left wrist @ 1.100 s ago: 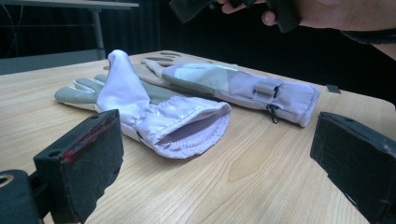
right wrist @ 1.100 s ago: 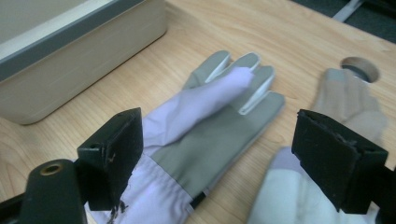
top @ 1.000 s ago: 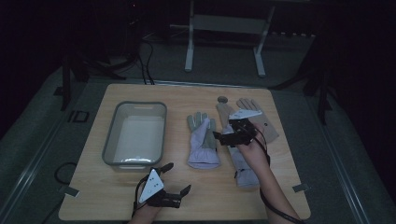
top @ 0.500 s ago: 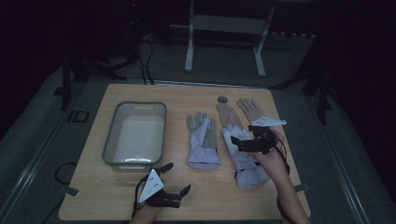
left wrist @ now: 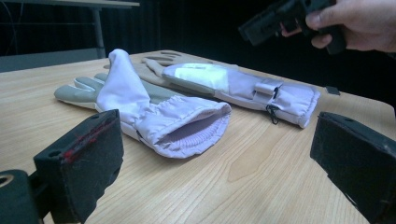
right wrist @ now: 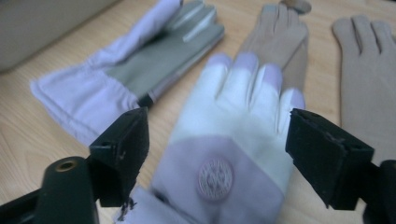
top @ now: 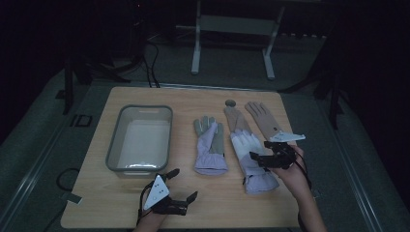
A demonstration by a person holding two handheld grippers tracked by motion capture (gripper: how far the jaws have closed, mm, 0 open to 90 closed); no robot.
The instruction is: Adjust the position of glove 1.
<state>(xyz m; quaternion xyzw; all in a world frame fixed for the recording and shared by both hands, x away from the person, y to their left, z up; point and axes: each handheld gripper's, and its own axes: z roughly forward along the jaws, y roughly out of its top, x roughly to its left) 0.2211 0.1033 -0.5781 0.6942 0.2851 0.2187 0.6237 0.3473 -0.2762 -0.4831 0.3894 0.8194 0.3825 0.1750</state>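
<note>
My right claw [top: 270,157] has pulled back toward me, jaws apart, hovering over the lilac-white glove [top: 251,154] lying on the surface [top: 232,208]; left claw [top: 174,191] waits apart, near edge

A dim room — grey floor [top: 43,159] surrounds the wooden desk [top: 106,203]; beyond the desk's far edge, a pale metal stand [top: 232,24] and black cables [top: 150,63] — darkness behind.

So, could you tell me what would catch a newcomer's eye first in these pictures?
Probably the gloves on the wooden table: a lavender glove at the centre, and a lavender-and-white glove lying over a tan glove, with another tan glove beside it. The right gripper hovers open over that pile, and a grey bin sits left.
</note>
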